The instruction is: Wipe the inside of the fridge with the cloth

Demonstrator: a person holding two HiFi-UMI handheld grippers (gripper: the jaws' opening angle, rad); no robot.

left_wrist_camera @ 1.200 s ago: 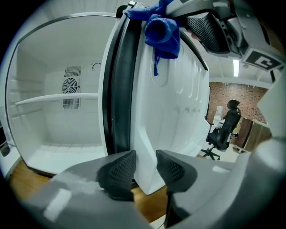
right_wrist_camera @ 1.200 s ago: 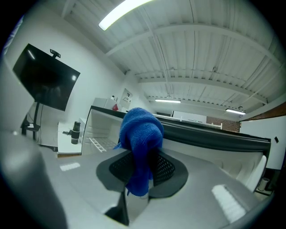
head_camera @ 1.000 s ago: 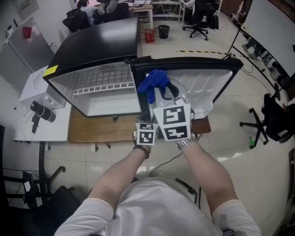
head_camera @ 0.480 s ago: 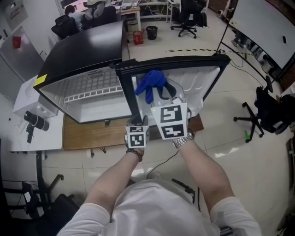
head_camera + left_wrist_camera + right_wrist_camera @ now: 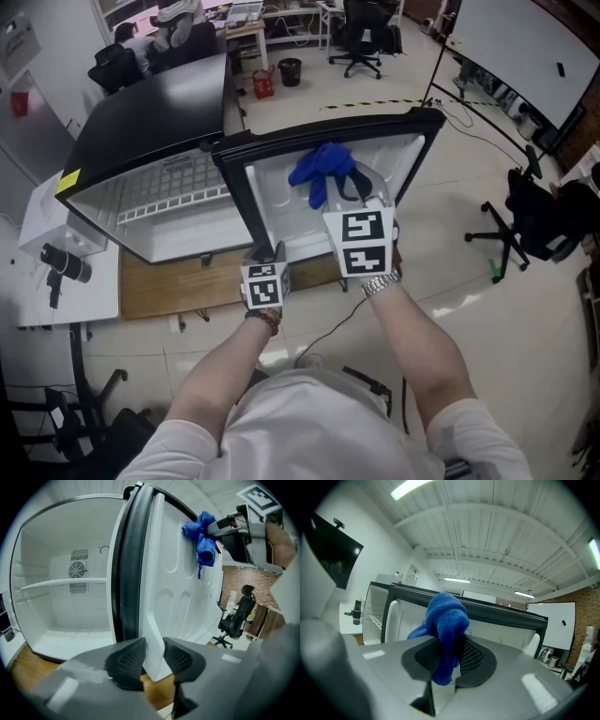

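Observation:
The small black fridge [image 5: 141, 112] stands with its door [image 5: 281, 202] swung open, the white inner liner facing me. My left gripper [image 5: 270, 247] is shut on the door's lower white edge [image 5: 151, 620]; its jaws [image 5: 153, 656] have just closed a little onto that edge. My right gripper [image 5: 343, 186] is shut on a bunched blue cloth [image 5: 323, 169], held against the upper middle of the door liner. In the right gripper view the cloth [image 5: 445, 620] hangs between the pads [image 5: 473, 656], with the door's black rim [image 5: 487, 609] behind it. The left gripper view shows the cloth [image 5: 201, 536] touching the liner.
The fridge's white cavity [image 5: 65, 611] has a shelf [image 5: 61, 582] and a rear fan grille. The fridge rests on a wooden platform [image 5: 159, 286]. A white table [image 5: 37, 272] with a black device stands left. An office chair [image 5: 525, 225] is on the right, with people and desks behind.
The right gripper has carried the blue cloth along the door liner, from near the hinge side to its middle. The left gripper has stayed on the door's edge.

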